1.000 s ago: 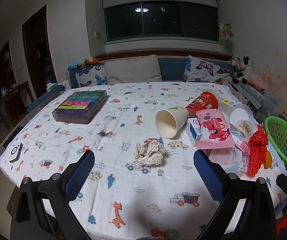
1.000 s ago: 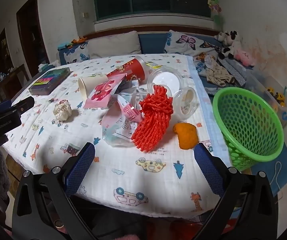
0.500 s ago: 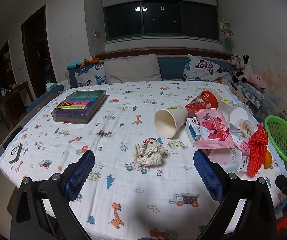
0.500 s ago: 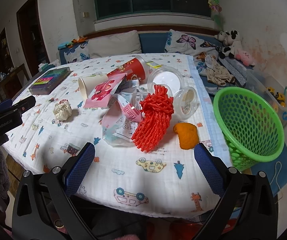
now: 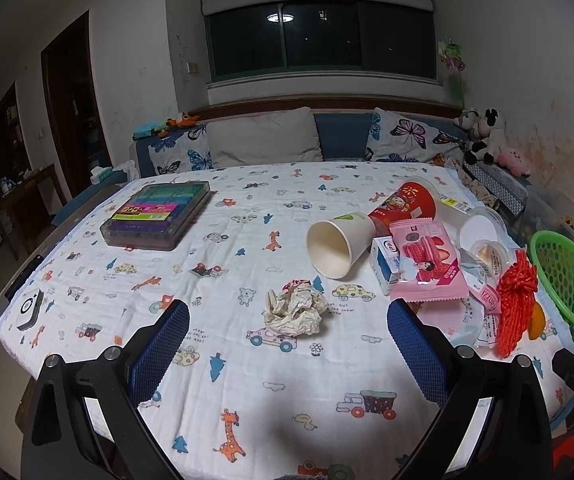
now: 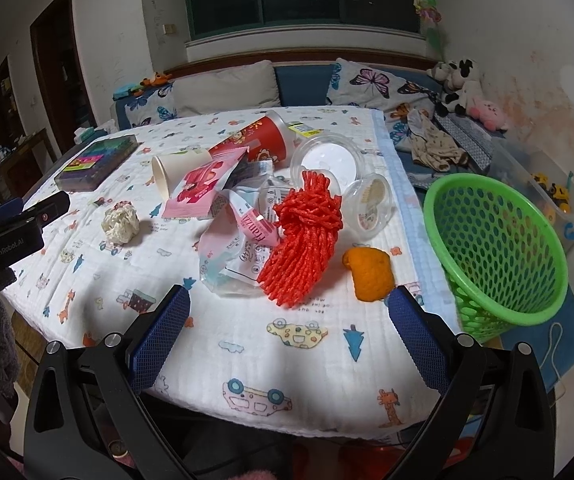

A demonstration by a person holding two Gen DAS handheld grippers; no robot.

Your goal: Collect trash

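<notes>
Both grippers above a table [image 5: 247,380] covered with a white cartoon-print cloth. Left gripper [image 5: 288,316]: jaws wide apart and empty, above the near edge, facing a crumpled paper ball [image 5: 294,313] that lies apart from the other litter. Right gripper [image 6: 288,312]: jaws wide apart and empty, above the near right corner, facing a red foam fruit net [image 6: 302,236] and, just beside it, a piece of orange peel [image 6: 369,274]. Toward the right edge lies the main heap: a tipped white paper cup [image 5: 337,247] with its mouth toward the camera, a red printed cup [image 5: 409,206] on its side behind it, a pink snack wrapper [image 5: 427,266], a small blue-and-white carton [image 5: 385,262], two clear plastic tubs [image 6: 329,160] and loose clear wrappers [image 6: 239,256]. A green mesh basket [image 6: 495,252] stands beside the table's right edge. A box of coloured markers [image 5: 157,214] lies near the far left corner.
</notes>
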